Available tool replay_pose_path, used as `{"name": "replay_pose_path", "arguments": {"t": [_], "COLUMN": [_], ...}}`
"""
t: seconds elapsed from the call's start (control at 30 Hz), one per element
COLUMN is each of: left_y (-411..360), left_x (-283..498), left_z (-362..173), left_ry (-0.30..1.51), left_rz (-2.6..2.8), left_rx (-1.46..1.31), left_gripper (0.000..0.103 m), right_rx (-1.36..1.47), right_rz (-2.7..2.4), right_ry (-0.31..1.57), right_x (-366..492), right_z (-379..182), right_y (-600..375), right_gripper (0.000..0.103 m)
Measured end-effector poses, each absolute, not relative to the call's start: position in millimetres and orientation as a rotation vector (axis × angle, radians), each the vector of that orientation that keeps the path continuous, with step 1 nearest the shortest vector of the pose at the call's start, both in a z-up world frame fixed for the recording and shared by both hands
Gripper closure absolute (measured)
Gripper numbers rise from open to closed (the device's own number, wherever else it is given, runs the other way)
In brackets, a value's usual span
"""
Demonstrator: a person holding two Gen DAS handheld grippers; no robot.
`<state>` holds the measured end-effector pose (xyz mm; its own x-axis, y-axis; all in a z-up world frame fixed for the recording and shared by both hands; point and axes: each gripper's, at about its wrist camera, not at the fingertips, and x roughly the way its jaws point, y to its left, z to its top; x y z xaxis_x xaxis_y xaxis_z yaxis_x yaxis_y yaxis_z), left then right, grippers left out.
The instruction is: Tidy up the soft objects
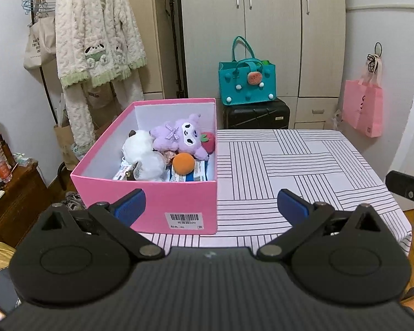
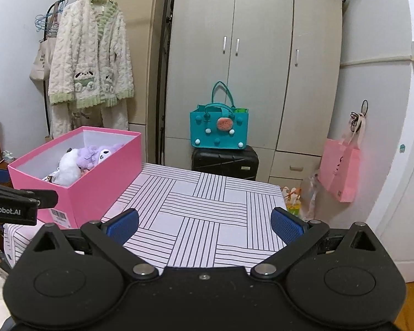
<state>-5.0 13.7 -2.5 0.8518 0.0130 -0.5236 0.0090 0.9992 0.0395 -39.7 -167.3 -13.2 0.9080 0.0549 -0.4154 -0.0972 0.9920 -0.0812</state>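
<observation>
A pink box (image 1: 179, 198) stands on the left part of the striped table (image 1: 303, 165). Inside lie a purple plush (image 1: 179, 135), a white plush (image 1: 143, 151), an orange plush ball (image 1: 183, 163) and a red strawberry plush (image 1: 209, 141). My left gripper (image 1: 211, 207) is open and empty, just in front of the box's near wall. My right gripper (image 2: 204, 224) is open and empty over the table's near edge, to the right of the box (image 2: 96, 182). The white plush (image 2: 69, 167) and purple plush (image 2: 89, 157) show in the right wrist view.
A teal felt bag (image 1: 247, 82) sits on a black suitcase (image 1: 256, 114) behind the table, before a wardrobe. A fluffy white robe (image 1: 93, 35) hangs at the left. A pink bag (image 1: 363, 107) hangs on the right wall. A wooden cabinet (image 1: 13, 201) stands left.
</observation>
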Motion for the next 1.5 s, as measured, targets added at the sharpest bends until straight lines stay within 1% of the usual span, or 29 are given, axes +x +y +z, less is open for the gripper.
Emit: {"name": "replay_pose_path", "arguments": {"t": [0.17,0.3,0.5,0.7,1.17,1.5], "left_y": [14,12,13,15,15,10], "left_x": [-6,-12,-13,-21,-24,-24], "left_z": [-3,-2,-3,-8,-20,-24], "left_ry": [0.537,0.473,0.446,0.376,0.407,0.426], "left_rz": [0.006,0.026,0.022,0.035,0.034,0.008], "left_rx": [0.046,0.067,0.061,0.070,0.088,0.106], "left_gripper": [0.000,0.000,0.000,0.000,0.000,0.000], "right_rx": [-0.094,-0.101,-0.104,-0.071,-0.077,-0.093], "right_rz": [0.093,0.104,0.125,0.138,0.092,0.090], "right_ry": [0.390,0.366,0.333,0.333,0.353,0.365], "right_x": [-44,-50,-55,-57,-54,-57], "right_z": [-15,-16,-20,-24,-38,-37], "right_y": [-168,-167,-167,-172,-178,-176], "right_gripper": [0.000,0.000,0.000,0.000,0.000,0.000]}}
